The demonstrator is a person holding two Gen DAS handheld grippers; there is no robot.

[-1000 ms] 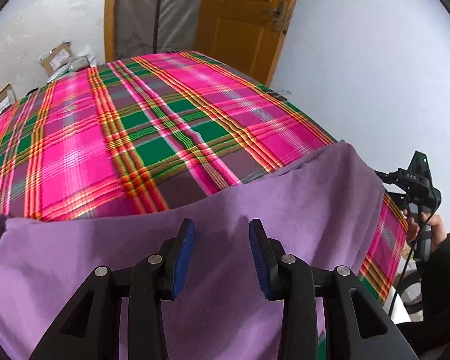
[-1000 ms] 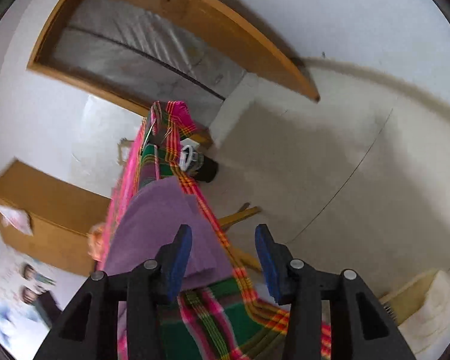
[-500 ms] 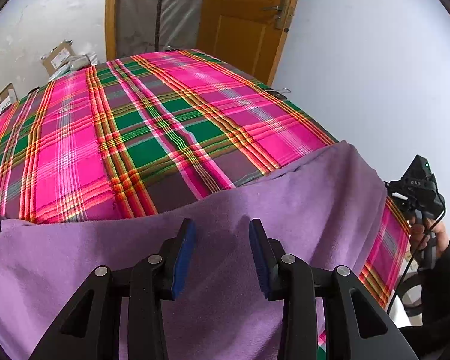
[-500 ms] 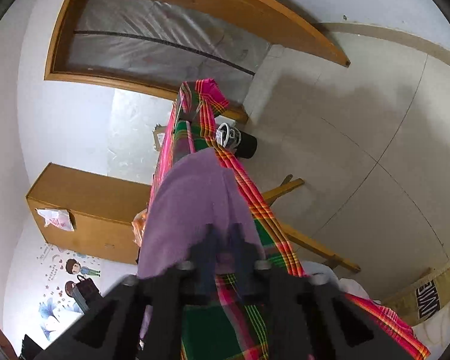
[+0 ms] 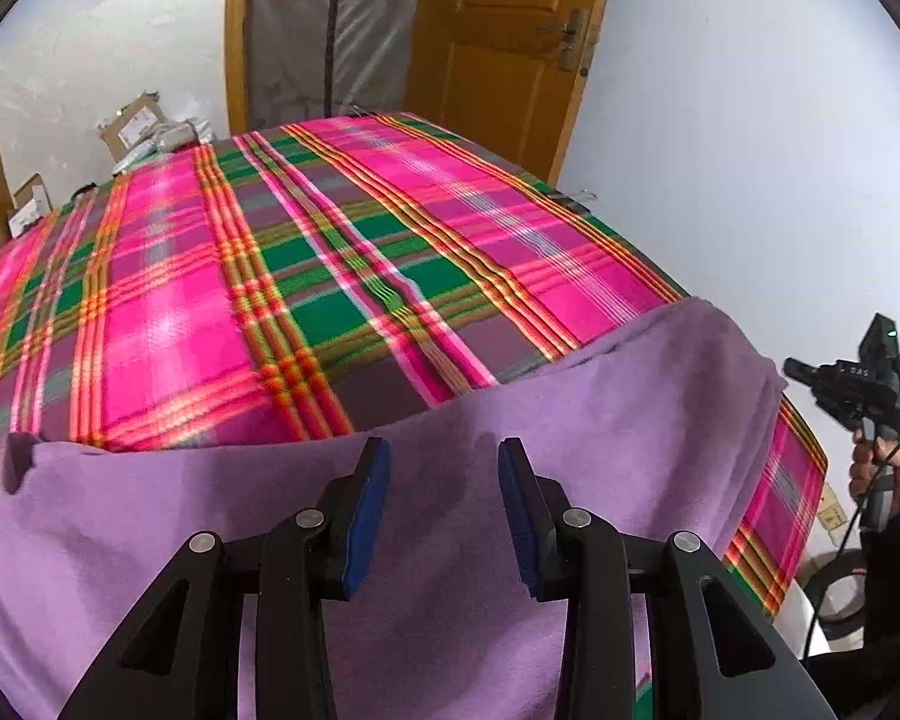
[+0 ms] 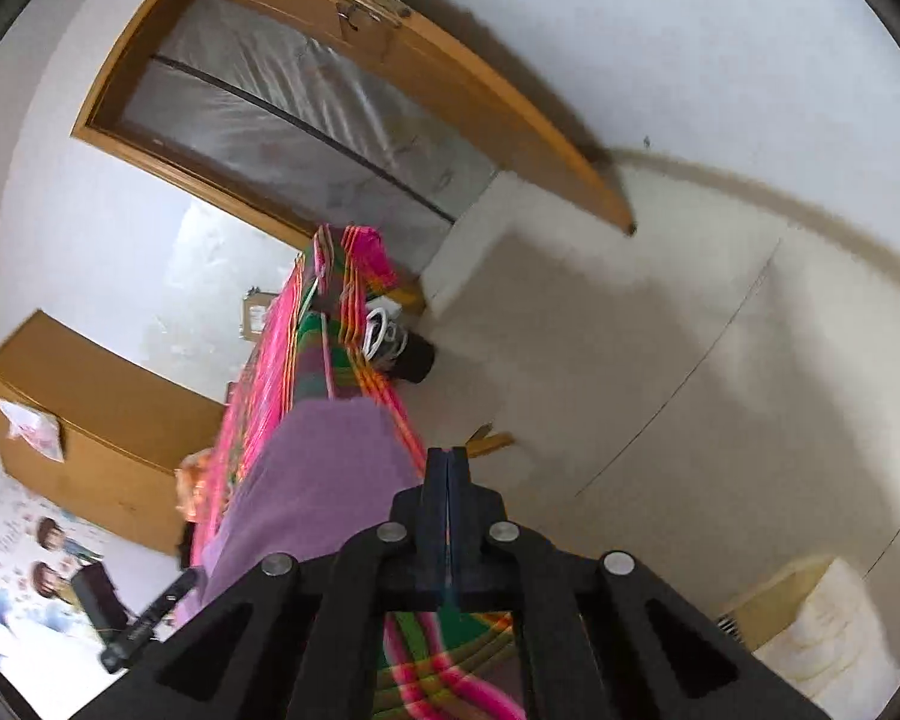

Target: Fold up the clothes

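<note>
A purple garment (image 5: 426, 516) lies folded along the near edge of a table covered with a pink and green plaid cloth (image 5: 306, 276). My left gripper (image 5: 444, 468) is open and empty, just above the garment's far fold edge. My right gripper (image 6: 448, 468) is shut with nothing between its pads, off the table's right side, rolled sideways; it shows in the left wrist view (image 5: 852, 390) held in a hand. The garment (image 6: 324, 480) and plaid cloth (image 6: 306, 324) show edge-on in the right wrist view.
A wooden door (image 5: 510, 42) and a plastic-covered doorway (image 5: 330, 30) stand behind the table. Cardboard boxes (image 5: 132, 126) sit at the far left. A black bin with white cable (image 6: 402, 348) stands on the floor by the table. A wooden cabinet (image 6: 90, 420) is beyond the table.
My right gripper has closed from open to shut and has swung and rolled beside the table. My left gripper stays open over the purple garment, hardly moved.
</note>
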